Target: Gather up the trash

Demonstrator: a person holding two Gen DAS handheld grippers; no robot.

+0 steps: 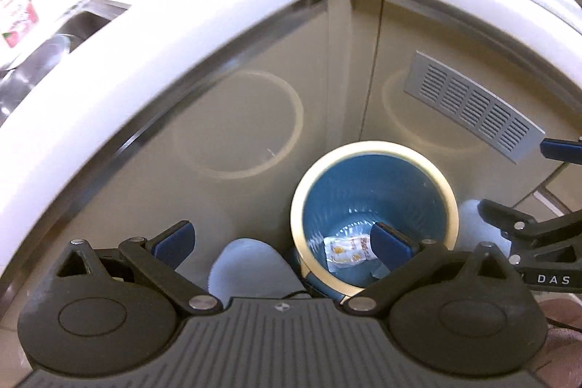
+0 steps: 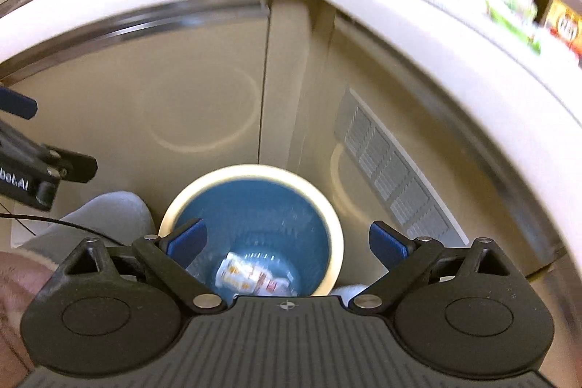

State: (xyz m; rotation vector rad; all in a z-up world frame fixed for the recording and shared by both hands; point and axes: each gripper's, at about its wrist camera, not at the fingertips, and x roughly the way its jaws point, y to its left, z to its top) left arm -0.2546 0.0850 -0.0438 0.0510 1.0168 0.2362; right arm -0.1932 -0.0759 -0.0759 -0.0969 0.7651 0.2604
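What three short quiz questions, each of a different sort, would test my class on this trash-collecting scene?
1. True or false: the blue bin is empty.
2. What lies at the bottom of the bin?
3. The left gripper fingers are: A) clamped on a wrapper, B) spread apart with nothing held, C) out of view.

Key:
1. False.
2. A clear printed wrapper.
3. B.
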